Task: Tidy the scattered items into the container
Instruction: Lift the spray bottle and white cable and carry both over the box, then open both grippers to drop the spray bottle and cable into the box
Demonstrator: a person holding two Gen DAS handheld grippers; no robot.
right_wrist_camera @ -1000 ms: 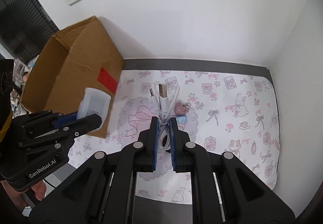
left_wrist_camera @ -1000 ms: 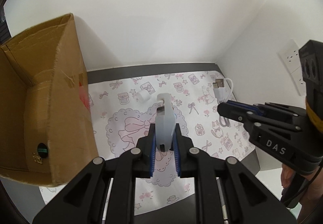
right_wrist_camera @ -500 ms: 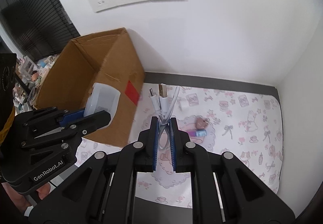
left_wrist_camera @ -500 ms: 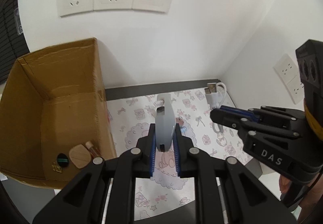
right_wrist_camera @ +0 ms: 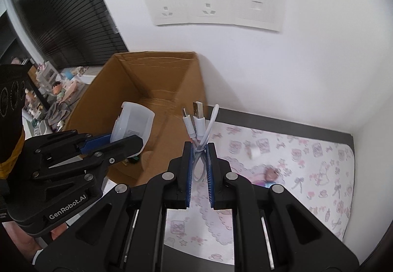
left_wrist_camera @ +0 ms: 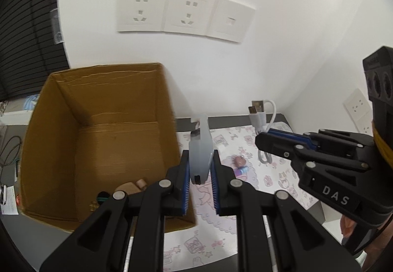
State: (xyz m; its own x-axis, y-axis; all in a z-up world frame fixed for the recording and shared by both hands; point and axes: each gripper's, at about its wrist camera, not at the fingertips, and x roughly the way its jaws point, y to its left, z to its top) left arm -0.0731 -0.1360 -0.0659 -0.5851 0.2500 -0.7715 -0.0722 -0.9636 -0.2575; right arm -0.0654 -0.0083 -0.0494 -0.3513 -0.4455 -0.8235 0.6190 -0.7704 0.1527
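Left gripper (left_wrist_camera: 200, 169): pinched a translucent plastic case (left_wrist_camera: 200, 149), held above the right rim of the cardboard box (left_wrist_camera: 61, 139).
Right gripper (right_wrist_camera: 199, 166): clamped on a coiled white USB cable (right_wrist_camera: 200, 129), its 2 plugs pointing up, right of the box.
Box contents: a tan item (left_wrist_camera: 127, 187) and a small dark round item (left_wrist_camera: 102, 196) lay on the floor.
Mat (right_wrist_camera: 307, 173): patterned, right of the box; a small pink item (left_wrist_camera: 239, 161) and a white cube (right_wrist_camera: 255, 153) remained on it.
Wall: 3 white plates (left_wrist_camera: 184, 14) above the box.
Pose: both grippers side by side, the left one nearer the box; fingers of a hand (right_wrist_camera: 57, 231) showed under the left gripper.
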